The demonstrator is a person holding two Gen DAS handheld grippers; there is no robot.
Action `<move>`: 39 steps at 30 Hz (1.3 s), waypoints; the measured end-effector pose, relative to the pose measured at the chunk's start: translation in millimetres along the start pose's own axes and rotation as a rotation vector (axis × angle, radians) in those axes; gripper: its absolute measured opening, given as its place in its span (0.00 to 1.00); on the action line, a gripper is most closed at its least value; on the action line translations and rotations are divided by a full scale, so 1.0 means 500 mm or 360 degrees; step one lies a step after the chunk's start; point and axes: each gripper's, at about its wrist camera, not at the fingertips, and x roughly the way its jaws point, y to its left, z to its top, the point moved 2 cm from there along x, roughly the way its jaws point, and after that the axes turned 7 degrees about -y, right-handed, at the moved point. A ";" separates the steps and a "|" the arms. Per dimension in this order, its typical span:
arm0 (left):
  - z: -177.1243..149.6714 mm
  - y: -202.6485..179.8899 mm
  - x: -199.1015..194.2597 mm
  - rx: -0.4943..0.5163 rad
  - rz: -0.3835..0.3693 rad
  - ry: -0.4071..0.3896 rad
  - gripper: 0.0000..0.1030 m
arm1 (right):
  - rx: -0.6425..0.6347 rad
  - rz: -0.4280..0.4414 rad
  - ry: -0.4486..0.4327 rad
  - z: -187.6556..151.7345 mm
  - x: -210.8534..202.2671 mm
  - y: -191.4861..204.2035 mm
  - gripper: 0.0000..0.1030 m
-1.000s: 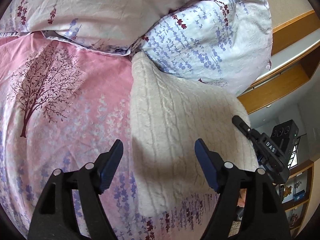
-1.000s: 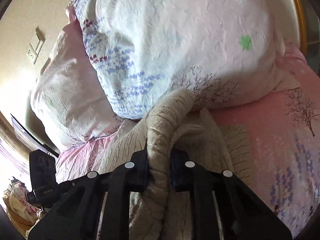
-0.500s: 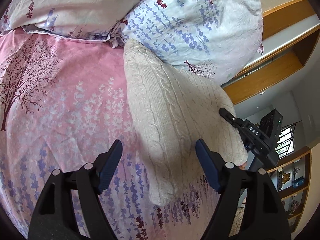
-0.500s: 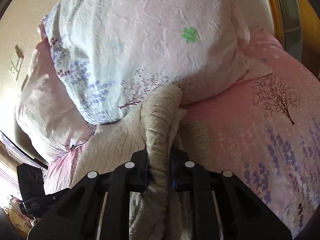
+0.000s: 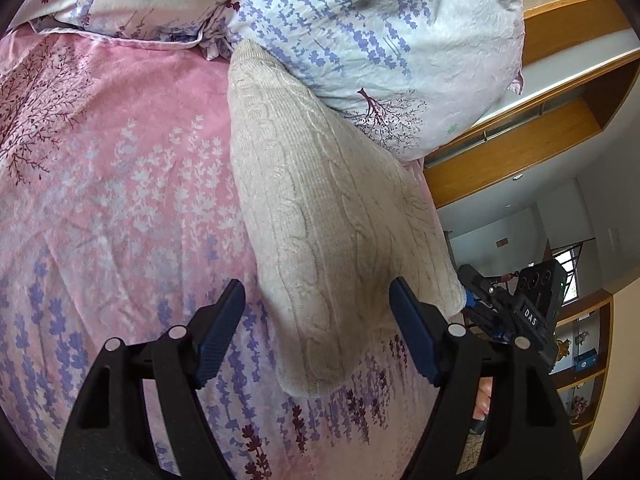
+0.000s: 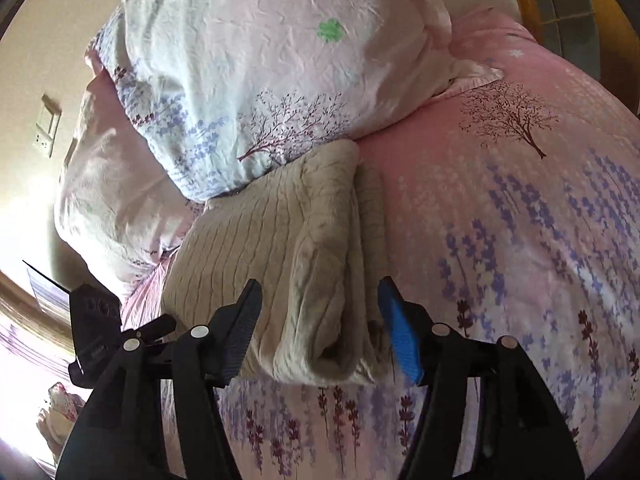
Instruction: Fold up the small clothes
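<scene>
A cream cable-knit sweater [image 5: 320, 216] lies folded on the pink floral bedspread [image 5: 120, 184], its far end against a pillow. My left gripper [image 5: 316, 332] is open and empty, its jaws either side of the sweater's near end, just above it. In the right wrist view the sweater [image 6: 296, 260] lies as a folded bundle with a thick rolled edge. My right gripper [image 6: 320, 328] is open and empty, its jaws astride that near edge. The other gripper shows at each view's edge [image 5: 516, 308] [image 6: 96, 320].
Two floral pillows [image 5: 380, 40] [image 6: 256, 64] lie at the head of the bed behind the sweater. A wooden headboard and shelf [image 5: 540, 128] stand to the right in the left wrist view. A wall socket [image 6: 48, 128] is on the wall at the left in the right wrist view.
My right gripper has opened and let go of the sweater's fold, which now lies flat on the bundle. My left gripper stayed open and drew back slightly toward the sweater's near end.
</scene>
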 end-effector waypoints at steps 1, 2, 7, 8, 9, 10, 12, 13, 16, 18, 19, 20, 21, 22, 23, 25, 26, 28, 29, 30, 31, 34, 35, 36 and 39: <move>-0.003 0.000 0.004 -0.0008 0.0003 0.0008 0.68 | -0.0006 0.0000 0.0010 -0.010 0.001 0.003 0.61; -0.006 0.002 0.008 -0.0018 0.0007 0.0016 0.65 | -0.0006 0.0006 0.0024 -0.017 0.004 0.001 0.61; -0.027 0.010 0.014 -0.0077 -0.0014 0.0042 0.36 | -0.0047 0.0001 0.0047 -0.039 0.019 -0.002 0.16; -0.030 0.009 0.011 -0.0069 -0.0025 0.0046 0.29 | -0.0038 0.0009 -0.0007 -0.033 0.005 -0.001 0.15; -0.034 0.008 0.004 -0.0063 -0.0039 0.0044 0.25 | -0.0018 0.0033 -0.0066 -0.024 -0.013 -0.003 0.14; -0.038 0.005 -0.001 -0.0056 -0.0050 0.0040 0.24 | -0.0003 0.0053 -0.0114 -0.017 -0.030 -0.003 0.13; -0.046 -0.001 -0.015 -0.0039 -0.0080 0.0037 0.22 | 0.0001 0.0070 -0.0182 -0.007 -0.061 -0.002 0.12; -0.050 -0.001 -0.026 -0.0029 -0.0091 0.0037 0.21 | -0.0008 0.0066 -0.0187 -0.007 -0.066 -0.001 0.12; -0.062 -0.003 -0.040 0.0013 -0.0087 0.0033 0.19 | -0.0028 0.0023 -0.0174 -0.023 -0.058 -0.003 0.12; -0.075 0.003 -0.048 0.0024 -0.0080 0.0034 0.18 | 0.0006 0.0010 -0.0138 -0.043 -0.046 -0.019 0.12; -0.079 0.006 -0.050 0.0027 -0.0073 0.0033 0.17 | 0.0032 0.0006 -0.0117 -0.052 -0.039 -0.030 0.12; -0.086 0.011 -0.056 0.0033 -0.0065 0.0029 0.17 | 0.0050 -0.0004 -0.0100 -0.059 -0.029 -0.038 0.12; -0.093 0.012 -0.060 0.0047 -0.0054 0.0025 0.17 | 0.0066 -0.0021 -0.0084 -0.066 -0.022 -0.046 0.12; -0.090 0.012 -0.061 0.0064 -0.0036 0.0020 0.17 | 0.0083 -0.0041 -0.0064 -0.072 -0.013 -0.054 0.12; -0.098 0.013 -0.064 0.0089 -0.0013 0.0013 0.17 | 0.0101 -0.0049 -0.0054 -0.074 -0.006 -0.058 0.12; -0.109 0.005 -0.064 0.0169 0.0066 -0.0008 0.17 | 0.0124 -0.0052 -0.0046 -0.079 0.003 -0.067 0.12; -0.114 -0.001 -0.064 0.0217 0.0113 -0.0022 0.18 | 0.0131 -0.0047 -0.0044 -0.079 0.005 -0.069 0.12; -0.123 -0.015 -0.065 0.0323 0.0208 -0.0054 0.19 | 0.0142 -0.0040 -0.0042 -0.080 0.008 -0.073 0.12; -0.127 -0.024 -0.066 0.0371 0.0254 -0.0070 0.19 | 0.0147 -0.0038 -0.0041 -0.081 0.009 -0.074 0.12; -0.131 -0.032 -0.066 0.0416 0.0298 -0.0083 0.21 | 0.0150 -0.0039 -0.0039 -0.081 0.010 -0.075 0.13; -0.129 -0.042 -0.062 0.0448 0.0338 -0.0094 0.21 | 0.0151 -0.0040 -0.0035 -0.081 0.011 -0.074 0.13; -0.134 -0.054 -0.063 0.0516 0.0428 -0.0123 0.28 | 0.0151 -0.0044 -0.0020 -0.079 0.012 -0.072 0.14; -0.135 -0.056 -0.065 0.0523 0.0452 -0.0131 0.32 | 0.0156 -0.0038 -0.0016 -0.078 0.011 -0.072 0.15; -0.136 -0.056 -0.069 0.0533 0.0474 -0.0139 0.38 | 0.0162 -0.0030 -0.0011 -0.077 0.010 -0.071 0.16; -0.135 -0.062 -0.074 0.0559 0.0526 -0.0159 0.47 | 0.0184 -0.0021 -0.0010 -0.067 0.001 -0.069 0.29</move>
